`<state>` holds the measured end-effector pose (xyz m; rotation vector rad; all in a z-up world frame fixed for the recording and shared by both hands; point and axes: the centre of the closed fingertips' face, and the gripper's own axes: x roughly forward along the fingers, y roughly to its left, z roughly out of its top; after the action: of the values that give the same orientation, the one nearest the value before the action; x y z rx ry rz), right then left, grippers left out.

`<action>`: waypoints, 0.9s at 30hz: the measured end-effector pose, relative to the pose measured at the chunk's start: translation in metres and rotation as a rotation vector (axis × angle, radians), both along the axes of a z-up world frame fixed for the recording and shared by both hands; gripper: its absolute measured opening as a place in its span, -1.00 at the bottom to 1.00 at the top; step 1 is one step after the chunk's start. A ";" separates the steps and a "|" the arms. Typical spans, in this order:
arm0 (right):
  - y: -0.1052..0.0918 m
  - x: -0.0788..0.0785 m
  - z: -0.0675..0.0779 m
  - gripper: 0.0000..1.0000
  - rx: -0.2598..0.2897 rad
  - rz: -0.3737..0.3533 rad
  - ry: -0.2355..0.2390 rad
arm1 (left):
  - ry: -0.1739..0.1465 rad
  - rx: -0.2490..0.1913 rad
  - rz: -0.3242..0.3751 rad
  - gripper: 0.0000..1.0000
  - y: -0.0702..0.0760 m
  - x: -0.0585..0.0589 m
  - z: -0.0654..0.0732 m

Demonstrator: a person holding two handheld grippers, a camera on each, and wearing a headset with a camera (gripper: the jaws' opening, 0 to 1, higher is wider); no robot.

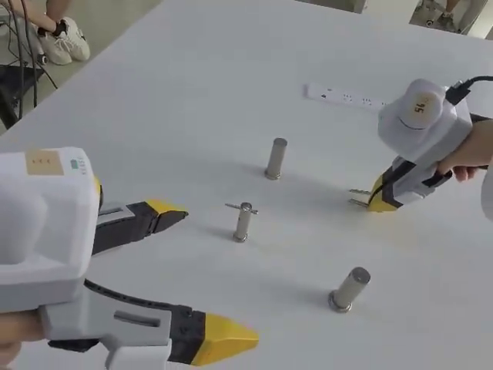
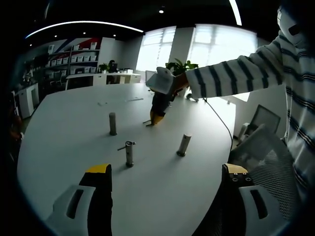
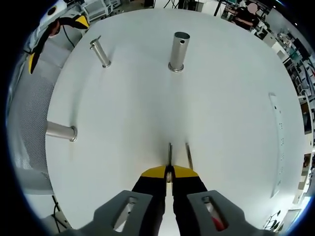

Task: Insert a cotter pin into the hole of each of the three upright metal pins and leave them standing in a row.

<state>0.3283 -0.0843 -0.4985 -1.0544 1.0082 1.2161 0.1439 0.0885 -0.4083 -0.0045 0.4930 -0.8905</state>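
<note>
Cotter pin [image 3: 170,155] pinched against the table [image 1: 192,92] between the closed tips of the right gripper [image 3: 168,173], apart from the row. One of three done: middle pin [image 1: 243,222] wearing a fitted cotter [image 1: 239,206]. Far pin [image 1: 276,159] and near pin [image 1: 350,289] bare, two to go. Left gripper [image 1: 216,275] hovering low, jaws spread wide, aimed at the middle pin.
</note>
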 end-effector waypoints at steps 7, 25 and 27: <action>-0.001 0.001 0.002 -1.00 0.043 -0.004 -0.021 | -0.025 -0.029 -0.007 0.82 -0.005 0.003 0.009; -0.003 -0.020 0.030 -1.00 0.130 -0.003 -0.119 | -0.073 -0.138 0.050 0.82 0.000 0.014 0.040; -0.003 -0.024 0.037 -1.00 0.140 0.003 -0.140 | -0.077 -0.134 0.045 0.81 -0.001 0.014 0.041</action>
<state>0.3043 -0.0875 -0.4617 -1.0165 0.8018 1.1808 0.1577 0.0873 -0.3678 -0.1029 0.3591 -0.8747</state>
